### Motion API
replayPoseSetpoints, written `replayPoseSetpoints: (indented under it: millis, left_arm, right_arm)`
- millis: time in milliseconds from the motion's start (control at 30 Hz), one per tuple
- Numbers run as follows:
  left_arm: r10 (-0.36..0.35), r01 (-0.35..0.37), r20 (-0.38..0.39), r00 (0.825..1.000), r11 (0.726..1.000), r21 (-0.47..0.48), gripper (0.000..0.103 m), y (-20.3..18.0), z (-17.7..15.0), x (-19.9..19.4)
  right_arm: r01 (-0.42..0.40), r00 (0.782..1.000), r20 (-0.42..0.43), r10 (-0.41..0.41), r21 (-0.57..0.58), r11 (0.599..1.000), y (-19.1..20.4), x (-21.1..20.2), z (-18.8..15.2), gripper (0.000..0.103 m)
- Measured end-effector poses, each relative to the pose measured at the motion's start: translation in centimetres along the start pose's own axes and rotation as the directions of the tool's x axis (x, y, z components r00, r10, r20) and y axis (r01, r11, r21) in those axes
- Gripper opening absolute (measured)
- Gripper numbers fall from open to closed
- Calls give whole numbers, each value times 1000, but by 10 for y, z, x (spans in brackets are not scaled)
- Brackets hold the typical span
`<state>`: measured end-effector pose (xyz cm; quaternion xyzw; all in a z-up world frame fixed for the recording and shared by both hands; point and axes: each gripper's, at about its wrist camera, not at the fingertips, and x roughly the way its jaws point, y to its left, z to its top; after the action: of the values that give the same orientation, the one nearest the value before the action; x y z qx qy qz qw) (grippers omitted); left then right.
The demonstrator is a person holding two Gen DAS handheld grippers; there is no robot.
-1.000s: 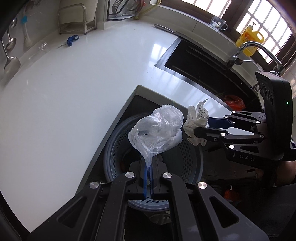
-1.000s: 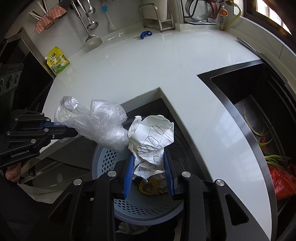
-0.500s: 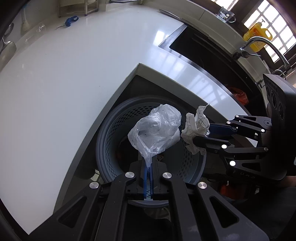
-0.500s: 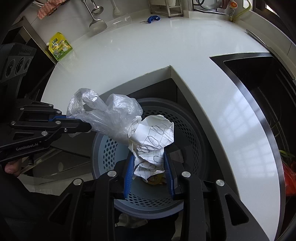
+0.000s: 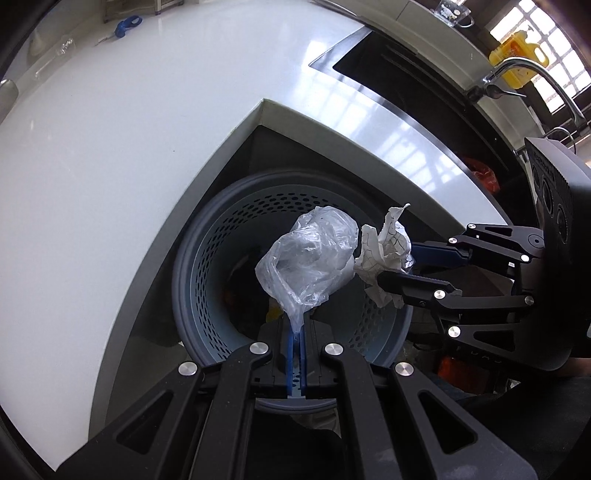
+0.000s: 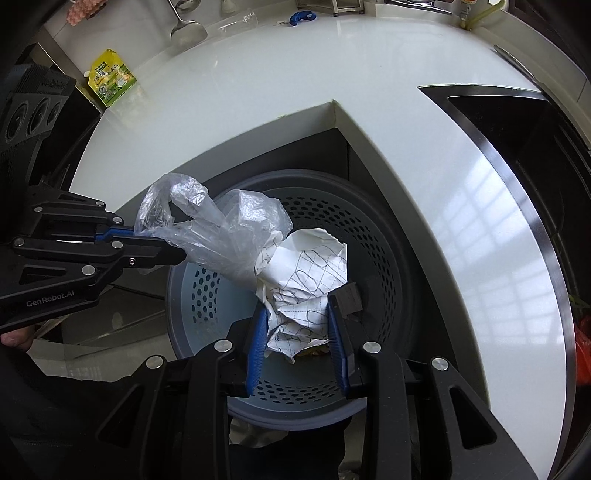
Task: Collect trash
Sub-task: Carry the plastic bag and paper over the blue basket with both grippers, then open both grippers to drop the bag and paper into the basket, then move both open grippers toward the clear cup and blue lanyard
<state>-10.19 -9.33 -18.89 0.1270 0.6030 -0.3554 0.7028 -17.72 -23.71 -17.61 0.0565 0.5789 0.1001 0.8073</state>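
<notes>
My left gripper (image 5: 296, 328) is shut on a clear crumpled plastic bag (image 5: 312, 254) and holds it over the grey perforated trash bin (image 5: 192, 266). My right gripper (image 6: 298, 325) is shut on a crumpled white paper with pen lines (image 6: 306, 284), also over the bin (image 6: 373, 236). The bag (image 6: 221, 229) and the paper (image 5: 384, 247) touch each other. The left gripper shows from the side in the right wrist view (image 6: 173, 254), the right gripper in the left wrist view (image 5: 402, 266). Some trash lies dark at the bin's bottom.
The bin stands in the inner corner of a white L-shaped counter (image 5: 129, 129). A dark sink (image 5: 406, 74) with a tap (image 5: 517, 70) lies far right. Blue scissors (image 6: 301, 16) and a yellow-green pouch (image 6: 110, 77) sit at the counter's back.
Both grippers have moved down and forward with their loads, from beside the counter edge to over the bin's opening. Neither has let go.
</notes>
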Motion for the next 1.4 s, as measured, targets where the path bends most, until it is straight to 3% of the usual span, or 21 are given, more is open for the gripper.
replayPoseSetpoints:
  millis: [667,767,833,867,1000,1067,1233,1400]
  left_arm:
    - [11,-11,-21,1000,1000,-8,3,2,1,8]
    - [15,-15,-27,1000,1000,-21,4,4,1,10]
    - [15,-16,-30,999,999,-39,8,7,2,12]
    - [11,-13,-37,999,999,-52,15,9,2,13]
    - [10,-13,-31,999,997,-74,42,13,2,12]
    - [25,-25,-10,1000,997,-68,64,12,3,8]
    - [55,-52,42,998,997,-65,74,13,9,-6]
    - [122,-110,142,982,990,-92,82,20,22,-33]
  right_arm:
    - [26,999,-42,-26,10,1000,-3,14,2,32]
    - [19,998,-67,-18,18,1000,-3,20,3,38]
    - [15,998,-66,-13,28,999,-5,22,2,51]
    - [12,997,-70,-9,32,999,-6,23,2,60]
    - [5,998,-68,-1,49,999,-9,25,4,68]
    - [-5,998,-61,8,53,999,-10,24,6,73]
    - [-34,999,-5,34,44,998,-9,16,14,73]
    - [-45,991,127,43,12,999,-8,-11,36,78]
